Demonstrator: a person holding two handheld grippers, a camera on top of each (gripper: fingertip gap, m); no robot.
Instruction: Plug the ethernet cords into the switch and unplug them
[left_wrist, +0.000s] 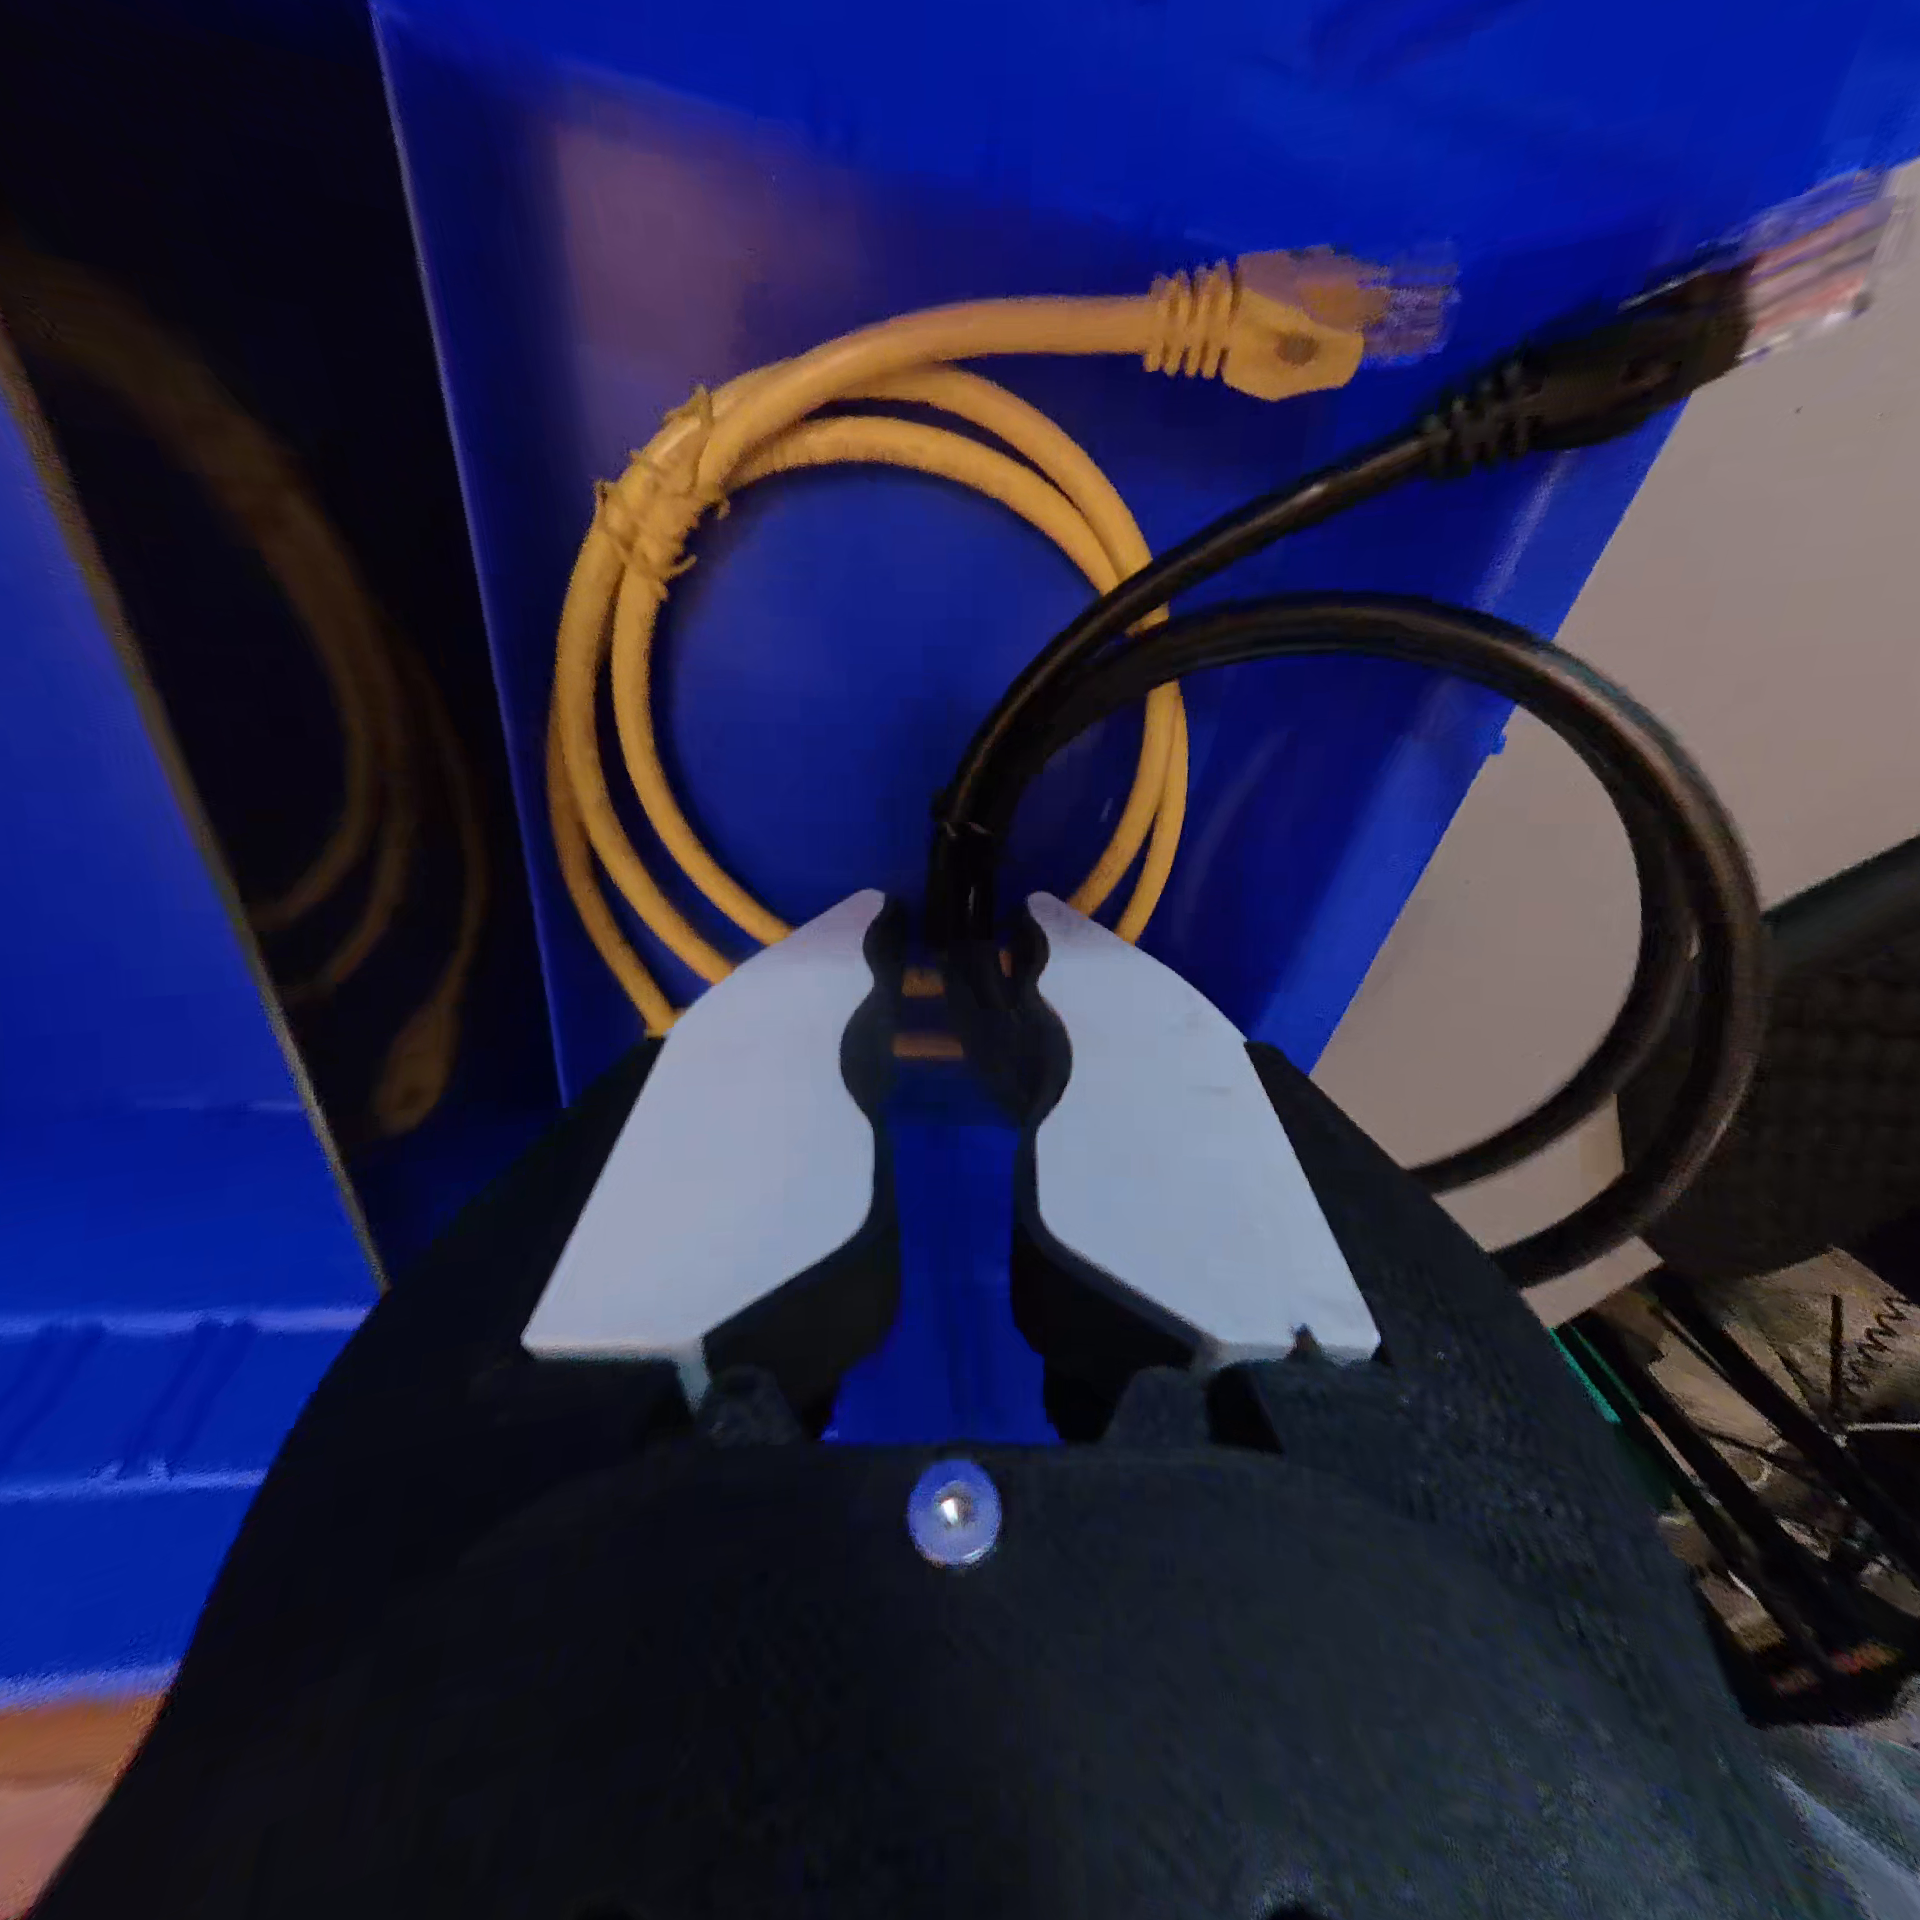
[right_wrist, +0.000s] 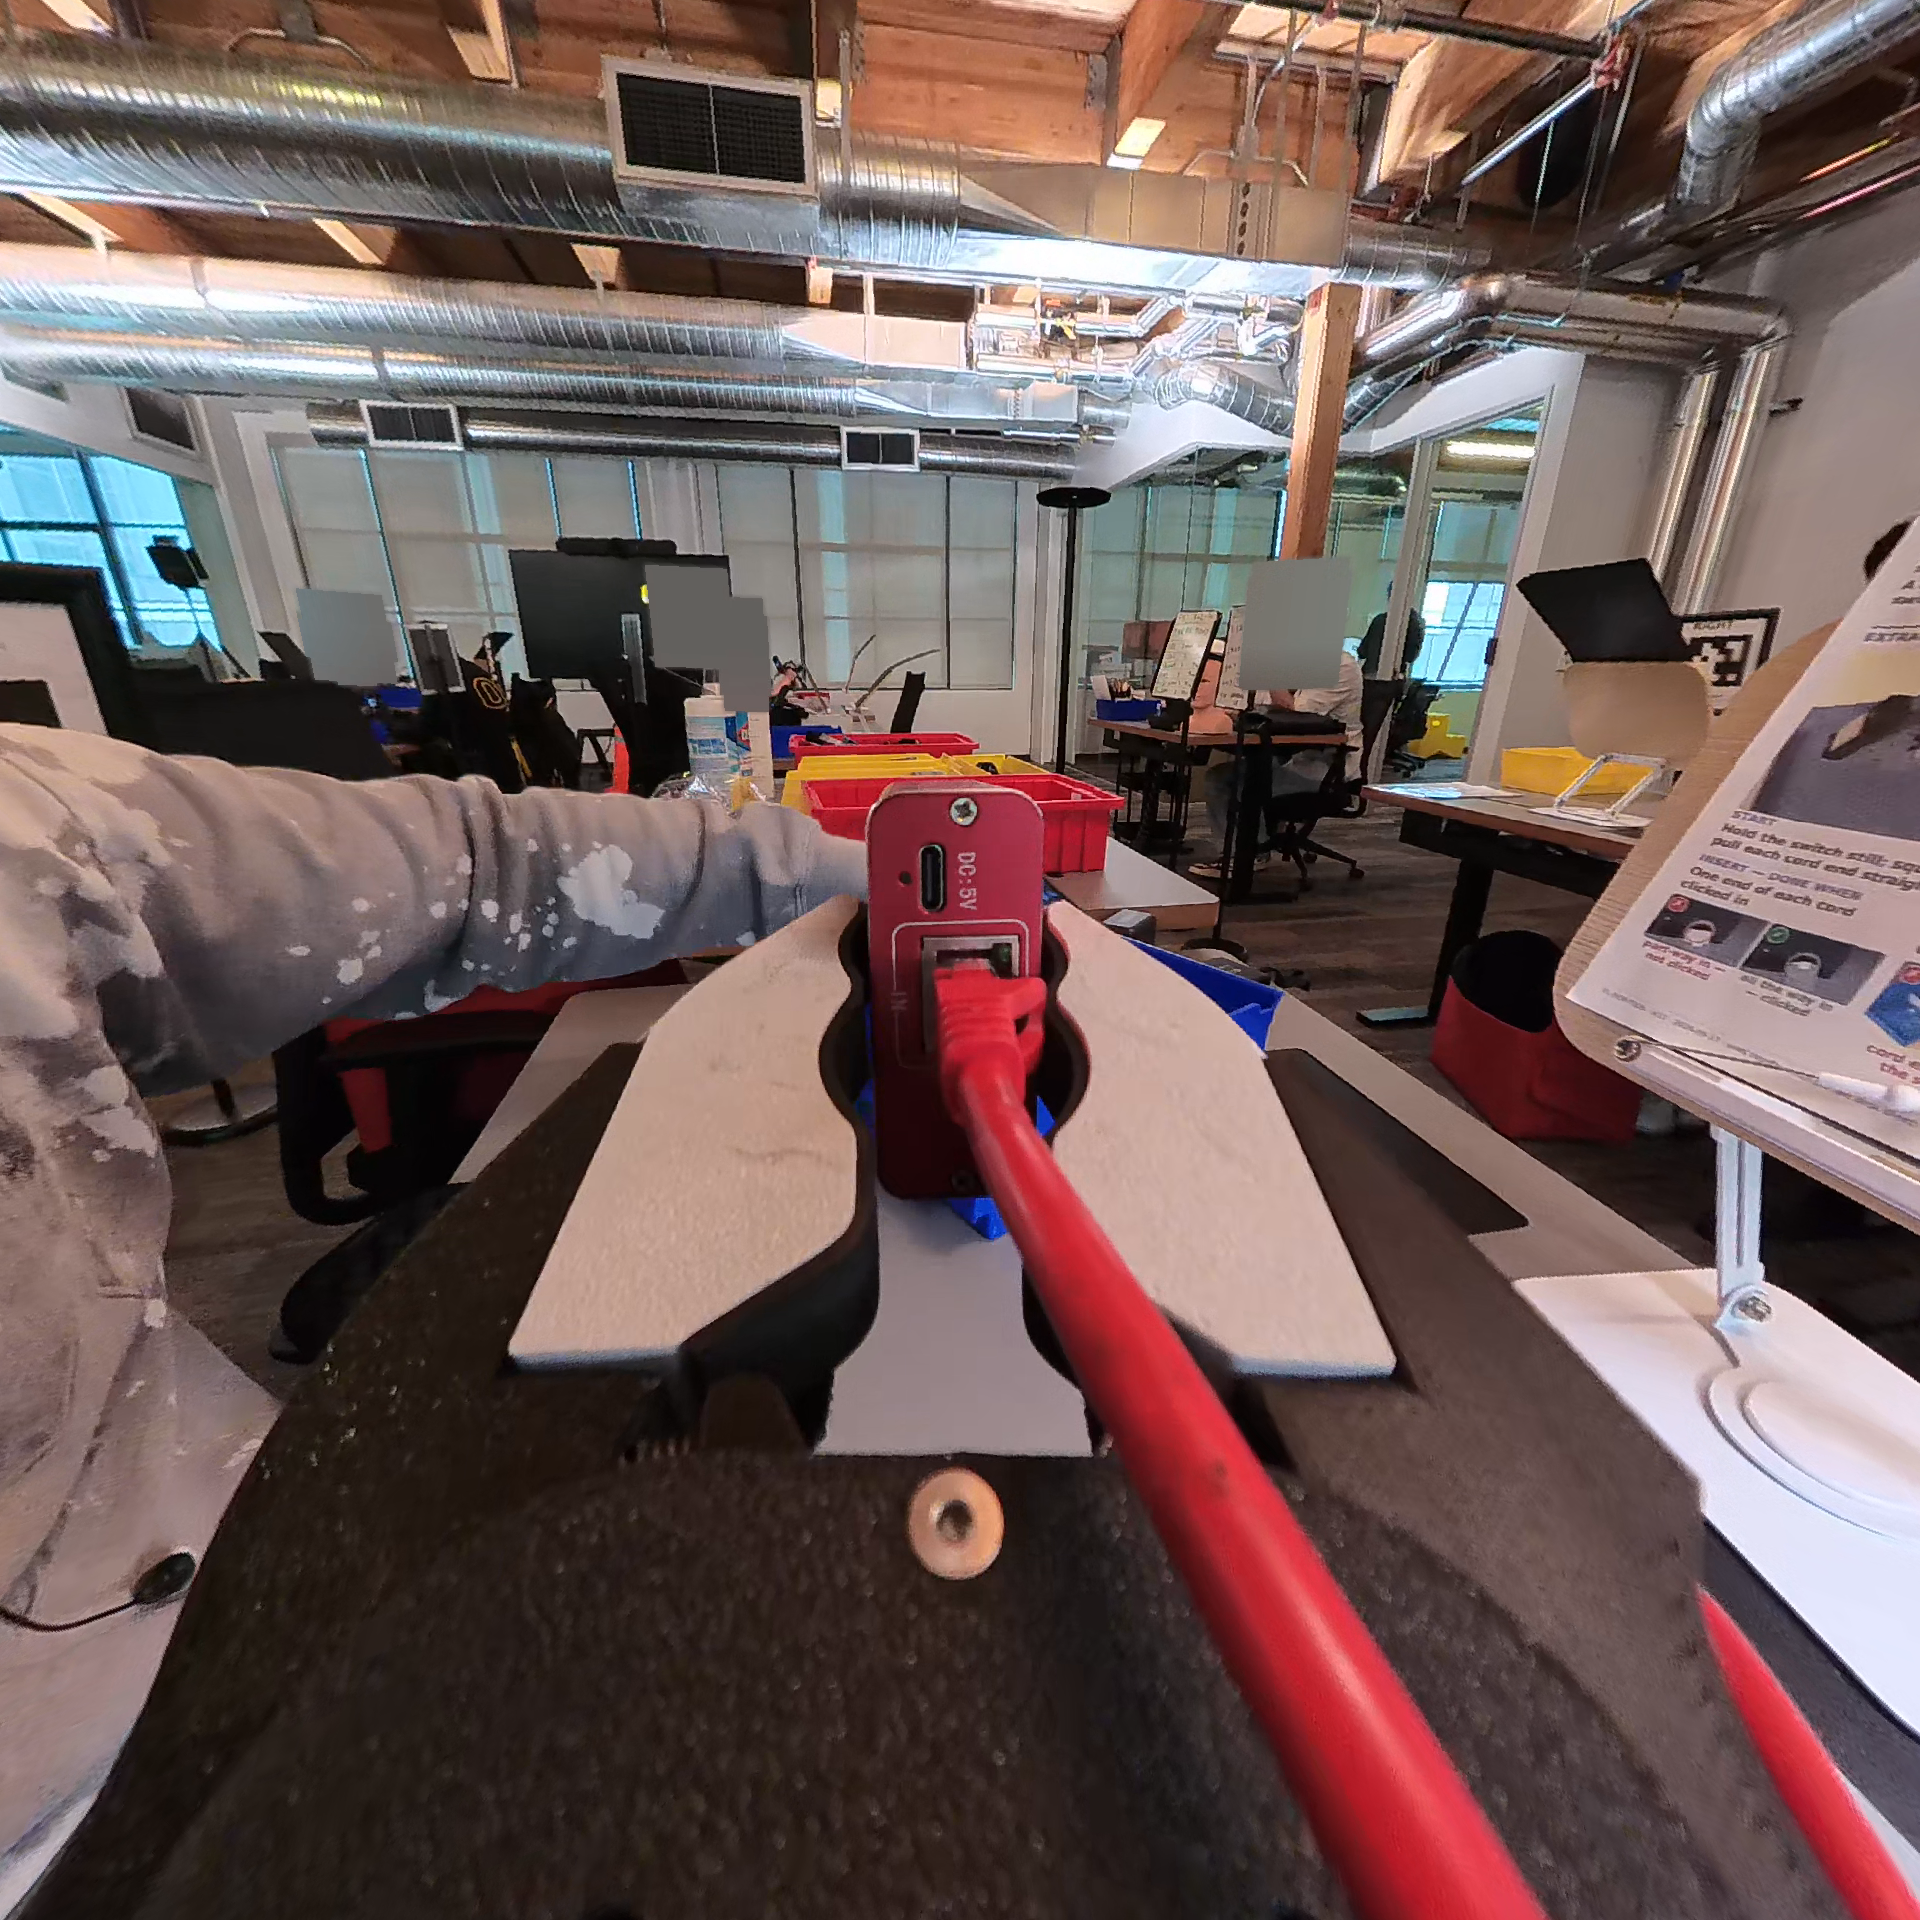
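The right gripper (right_wrist: 956, 1039) was clamped on the upright red switch (right_wrist: 954, 987), a red cord (right_wrist: 1195, 1382) seated in its near-facing port. The left gripper (left_wrist: 954, 977) pinched a coiled black cord (left_wrist: 1455, 810), its clear plug (left_wrist: 1808, 281) swinging blurred at the far right above a blue bin (left_wrist: 935, 208) where a tied yellow cord (left_wrist: 862, 644) lay.

Gripped on the coil rather than near the plug, the black cord would likely aim poorly at a port, and the stiff red cord could lever the switch askew in the fingers.

Only the right wrist view showed the switch, a grey sleeve (right_wrist: 312, 904) reaching left, and an instruction sheet (right_wrist: 1766, 883) to the right; only the left wrist view showed the spare cords.
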